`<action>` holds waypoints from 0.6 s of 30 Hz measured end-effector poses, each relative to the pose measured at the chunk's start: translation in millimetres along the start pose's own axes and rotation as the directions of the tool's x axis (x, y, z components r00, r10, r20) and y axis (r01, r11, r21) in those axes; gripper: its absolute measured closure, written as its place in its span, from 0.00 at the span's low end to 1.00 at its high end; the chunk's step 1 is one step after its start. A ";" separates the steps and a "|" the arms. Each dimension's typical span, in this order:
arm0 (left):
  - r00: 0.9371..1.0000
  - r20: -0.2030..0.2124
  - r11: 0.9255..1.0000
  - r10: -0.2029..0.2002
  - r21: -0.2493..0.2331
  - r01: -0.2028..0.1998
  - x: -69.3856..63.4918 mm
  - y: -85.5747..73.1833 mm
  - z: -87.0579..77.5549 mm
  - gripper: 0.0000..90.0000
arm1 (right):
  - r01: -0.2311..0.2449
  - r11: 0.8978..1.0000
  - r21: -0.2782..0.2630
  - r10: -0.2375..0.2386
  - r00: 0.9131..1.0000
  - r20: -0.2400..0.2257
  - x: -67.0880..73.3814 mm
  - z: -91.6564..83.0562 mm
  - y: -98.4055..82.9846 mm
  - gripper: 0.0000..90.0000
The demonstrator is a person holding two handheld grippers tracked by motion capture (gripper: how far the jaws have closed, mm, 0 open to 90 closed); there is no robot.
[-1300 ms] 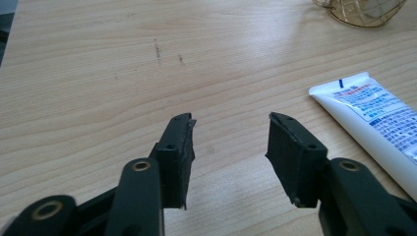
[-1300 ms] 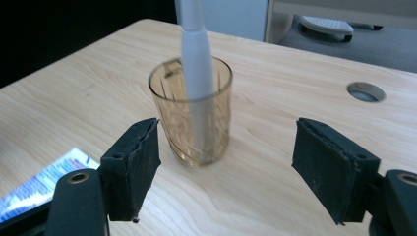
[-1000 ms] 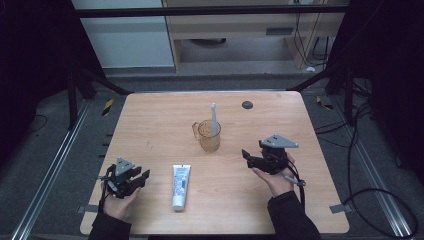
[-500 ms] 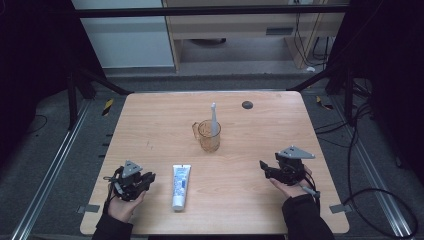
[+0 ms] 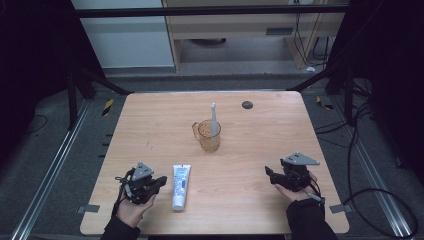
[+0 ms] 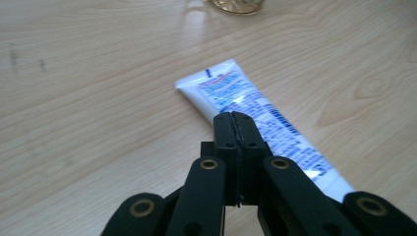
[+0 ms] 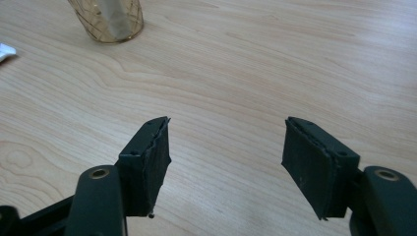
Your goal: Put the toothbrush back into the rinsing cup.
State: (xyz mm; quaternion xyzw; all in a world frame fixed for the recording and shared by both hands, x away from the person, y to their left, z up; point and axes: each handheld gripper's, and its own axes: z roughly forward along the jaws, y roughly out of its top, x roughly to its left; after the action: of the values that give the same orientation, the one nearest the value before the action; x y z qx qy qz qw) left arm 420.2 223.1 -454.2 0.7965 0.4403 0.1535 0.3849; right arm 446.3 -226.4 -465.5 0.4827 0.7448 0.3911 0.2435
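A white toothpaste tube (image 5: 180, 186) lies flat near the table's front edge, its blue print clear in the left gripper view (image 6: 255, 105). My left gripper (image 5: 159, 181) rests just left of it. Its jaws have just closed and are shut (image 6: 235, 118) with nothing between them, their tips over the tube's edge. An amber glass cup (image 5: 209, 135) stands mid-table with a white toothbrush (image 5: 213, 119) upright in it. My right gripper (image 5: 269, 175) is at the front right and is open (image 7: 226, 142) over bare wood, its jaws having narrowed slightly.
A small dark disc (image 5: 247, 104) lies near the table's (image 5: 150, 125) far edge. The cup's base (image 7: 107, 19) is far ahead of the right jaws and also at the top of the left gripper view (image 6: 236, 5). Black frame rails flank the table.
The left gripper's jaws have shut and it has slid right toward the tube. The right hand has dropped and drawn back toward the table's front right.
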 end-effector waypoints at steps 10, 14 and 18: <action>0.994 0.094 0.997 0.058 0.043 -0.062 -31.7 6.3 16.8 1.00 | -0.020 1.000 0.008 0.019 0.999 0.029 -6.4 -1.8 -9.2 0.34; 0.989 0.121 0.993 0.085 0.072 -0.094 -42.3 6.3 23.5 1.00 | -0.014 1.000 0.018 0.013 0.999 0.038 -8.3 -0.1 -10.2 0.34; 0.985 0.135 0.988 0.103 0.099 -0.117 -46.5 5.6 27.1 1.00 | -0.016 1.000 0.022 0.015 0.999 0.040 -7.7 0.8 -10.4 0.34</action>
State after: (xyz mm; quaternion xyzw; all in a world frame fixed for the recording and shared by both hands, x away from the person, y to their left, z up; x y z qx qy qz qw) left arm 413.1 170.3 -463.4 0.8472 0.3773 0.0987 0.3607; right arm 444.6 -235.5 -474.5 0.4988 0.7405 0.3748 0.2498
